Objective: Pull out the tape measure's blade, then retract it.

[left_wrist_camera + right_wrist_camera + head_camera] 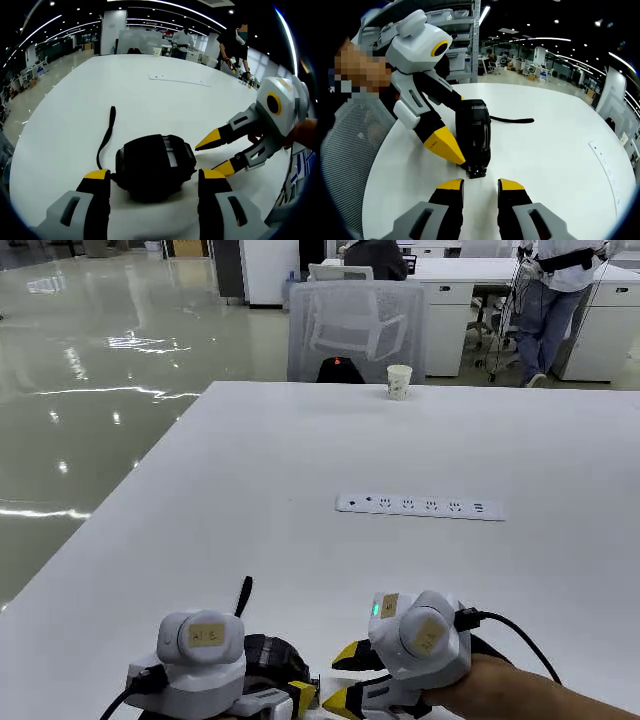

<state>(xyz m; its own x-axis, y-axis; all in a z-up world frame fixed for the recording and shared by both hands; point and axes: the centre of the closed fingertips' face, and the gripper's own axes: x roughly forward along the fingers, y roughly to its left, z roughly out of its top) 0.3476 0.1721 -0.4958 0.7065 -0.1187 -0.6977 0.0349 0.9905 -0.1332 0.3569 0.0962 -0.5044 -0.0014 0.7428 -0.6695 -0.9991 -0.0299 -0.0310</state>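
On the white table point(300, 460), the black plastic-cased tape measure point(474, 131) is hard to see from the head view: the left gripper's pale body covers most of it, and the frame's lower edge cuts off the rest. In the right gripper view the left gripper's far jaw is hidden behind the tape measure, and the labels on both grippers are too small to read.

The left gripper point(155, 175) reaches over the tape measure from behind, jaws spread to the case's width and set against its two flanks, holding it flat on the table. The right gripper point(481, 185), carried by a hand point(500, 690) cut off at the frame edge, points at the tape measure's mouth, where a small dark blade hook point(476, 172) sits. Its jaws stand narrowly apart with nothing between them (their tips are just short of the hook).

There is one tape measure, with one black wrist strap point(107, 132) trailing away from it. Well beyond the tape measure lie one white power strip point(420, 506) and one paper cup point(399, 381), with one grey mesh chair point(355, 330) past the table's far edge.
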